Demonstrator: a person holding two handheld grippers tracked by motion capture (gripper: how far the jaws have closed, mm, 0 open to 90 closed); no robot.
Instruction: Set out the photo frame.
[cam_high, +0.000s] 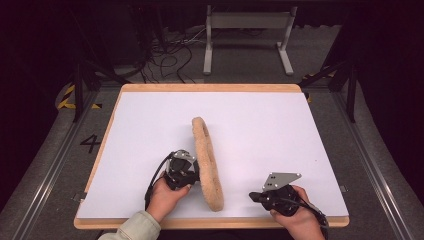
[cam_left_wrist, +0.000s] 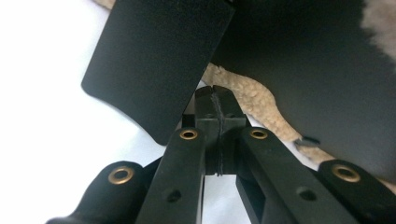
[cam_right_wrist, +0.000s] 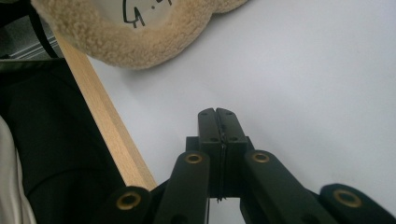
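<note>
I have a long, tan, fleecy pad (cam_high: 207, 162) standing on its edge on the white table top (cam_high: 260, 130), running from the middle of the board toward the near edge. Its fuzzy rim shows beige in the high view; in the right gripper view I see the same fleece (cam_right_wrist: 116, 42) curling around a white face with a bit of black marking on it, close to the pale wooden border (cam_right_wrist: 107, 116) of the table.

My left gripper (cam_high: 192, 176) sits right against the pad's left flank, about two thirds of the way down its length. In the left gripper view its jaws are pressed flat together with nothing between them; the tips point at a strip of fleece (cam_left_wrist: 243, 95) just beyond, and flat black panels (cam_left_wrist: 159, 60) loom close above — I cannot tell what those panels are, nor whether the tips actually touch the fleece.

My right gripper (cam_high: 255, 196) rests low over the table near the front right, well apart from the pad, its grey three-cornered plate (cam_high: 281, 179) on top. Its jaws are also pressed together — empty, over bare white surface.
</note>
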